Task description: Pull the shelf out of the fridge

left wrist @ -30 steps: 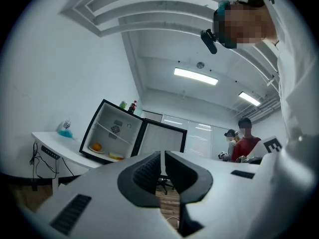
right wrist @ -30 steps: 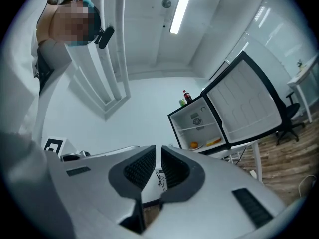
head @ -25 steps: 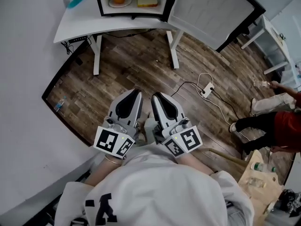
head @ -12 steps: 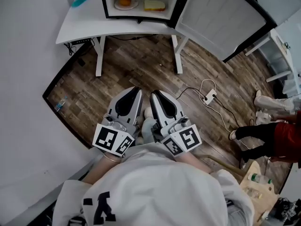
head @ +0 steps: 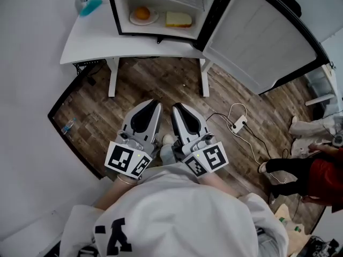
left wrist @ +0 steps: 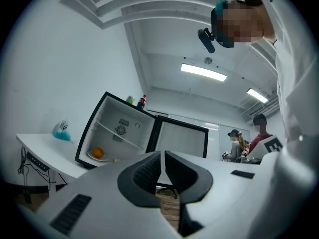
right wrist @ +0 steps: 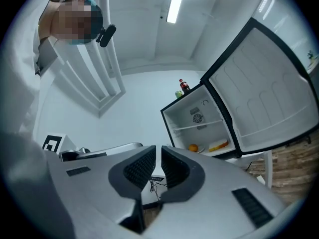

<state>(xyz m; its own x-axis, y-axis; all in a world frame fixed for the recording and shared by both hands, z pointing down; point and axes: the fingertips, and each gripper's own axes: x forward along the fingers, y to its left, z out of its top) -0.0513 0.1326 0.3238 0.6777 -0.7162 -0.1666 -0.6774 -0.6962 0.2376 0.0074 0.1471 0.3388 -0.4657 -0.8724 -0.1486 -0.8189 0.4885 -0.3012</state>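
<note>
The white surface carries a teal object at its left rear. On the wood floor, right of the surface, lies a white power strip with its cable. A plastic bottle lies left of the surface. A person in red is well to the surface's right.

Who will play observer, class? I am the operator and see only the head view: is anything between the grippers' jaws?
Observer: No. The left gripper view shows the left gripper shut, with nothing between its jaws.
Operator: And the other one?
Observer: The right gripper is shut and empty too.
Operator: Is anything on top of the fridge?
Observer: Yes. A red-capped bottle stands on top of the fridge, with a green item beside it.
</note>
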